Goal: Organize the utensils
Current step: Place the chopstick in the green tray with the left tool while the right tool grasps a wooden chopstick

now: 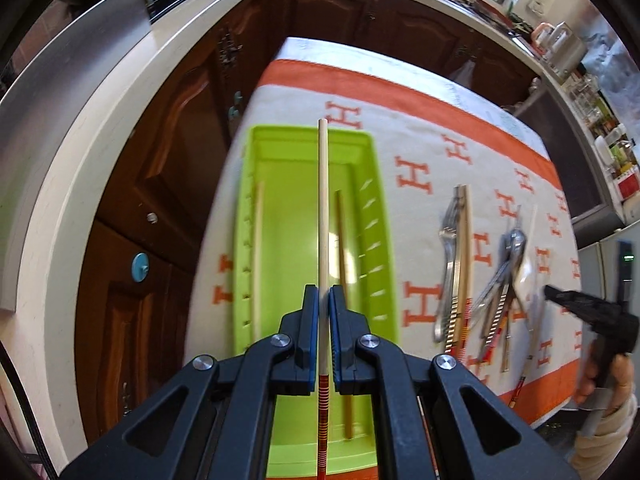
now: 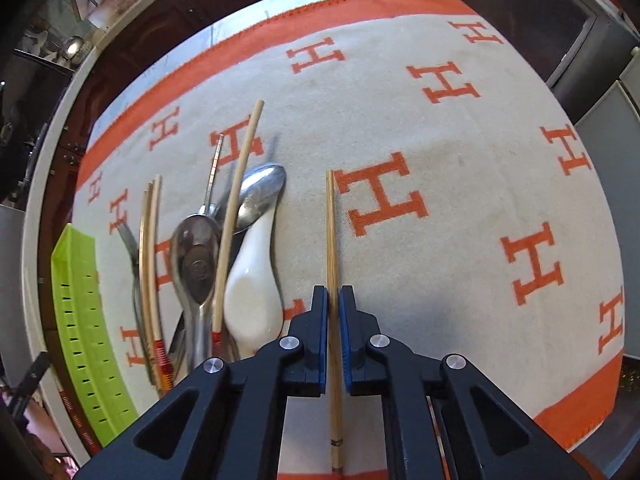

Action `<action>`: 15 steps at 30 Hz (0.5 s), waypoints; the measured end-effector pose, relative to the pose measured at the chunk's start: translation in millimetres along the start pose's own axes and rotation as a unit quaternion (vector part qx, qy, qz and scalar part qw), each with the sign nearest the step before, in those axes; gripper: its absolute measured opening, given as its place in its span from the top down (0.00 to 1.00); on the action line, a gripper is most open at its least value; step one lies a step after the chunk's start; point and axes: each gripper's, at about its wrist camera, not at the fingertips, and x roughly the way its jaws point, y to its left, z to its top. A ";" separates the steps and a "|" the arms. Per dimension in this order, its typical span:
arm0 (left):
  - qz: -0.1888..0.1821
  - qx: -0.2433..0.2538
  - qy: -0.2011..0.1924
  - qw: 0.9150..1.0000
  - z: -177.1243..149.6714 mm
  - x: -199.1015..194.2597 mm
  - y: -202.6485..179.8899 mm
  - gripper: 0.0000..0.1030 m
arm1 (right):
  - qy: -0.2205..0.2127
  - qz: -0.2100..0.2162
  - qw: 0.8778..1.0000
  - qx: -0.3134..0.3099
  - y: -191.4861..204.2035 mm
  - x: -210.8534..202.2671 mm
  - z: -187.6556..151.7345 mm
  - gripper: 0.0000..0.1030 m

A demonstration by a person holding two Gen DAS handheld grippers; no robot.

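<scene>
**Q:** Fingers of both grippers — how were they found to be set?

**A:** Both pairs were seen drawn together on chopsticks. The left gripper (image 1: 324, 300) was clamped on a pale chopstick with a red-striped end (image 1: 323, 208), which was held above the green tray (image 1: 370, 208) and pointed along its length. The right gripper (image 2: 333, 300) was closed on a plain bamboo chopstick (image 2: 331, 240); whether that stick had been lifted off the orange-and-white cloth (image 2: 460, 128) or was being pinched against it could not be told.

**Q:** How much of the sorting was judged to be done?

**A:** Only a small part. Two chopsticks (image 1: 340, 240) were seen lying inside the tray already, one by its left wall and one nearer the middle.

**Q:** And what was left?

**A:** Most of it, by the look of things. A heap was left on the cloth to the right of the tray: a fork (image 2: 130, 240), a pair of chopsticks with striped ends (image 2: 150, 248), several metal spoons (image 2: 198, 264), a white ceramic spoon (image 2: 252, 292) and another pale chopstick (image 2: 236, 208) laid across them. The two held sticks were also judged as not yet put away. No dividers could be made out in the tray, so it could not be said which part was meant for which utensil.
</scene>
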 end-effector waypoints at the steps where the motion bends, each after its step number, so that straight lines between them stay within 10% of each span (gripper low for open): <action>1: 0.003 -0.001 0.001 1.000 -1.9 1.8 2.9 0.97 | -0.006 0.007 1.000 -0.001 -2.8 -6.4 -0.9 0.95; 11: 0.010 -0.005 0.019 1.000 -12.0 24.8 14.9 0.97 | -0.064 0.089 0.992 -0.058 25.9 -116.4 -27.9 0.95; 15: 0.014 -0.006 0.013 1.000 -15.2 23.7 16.3 0.81 | -0.083 0.115 0.985 -0.099 56.7 -156.7 -37.8 0.95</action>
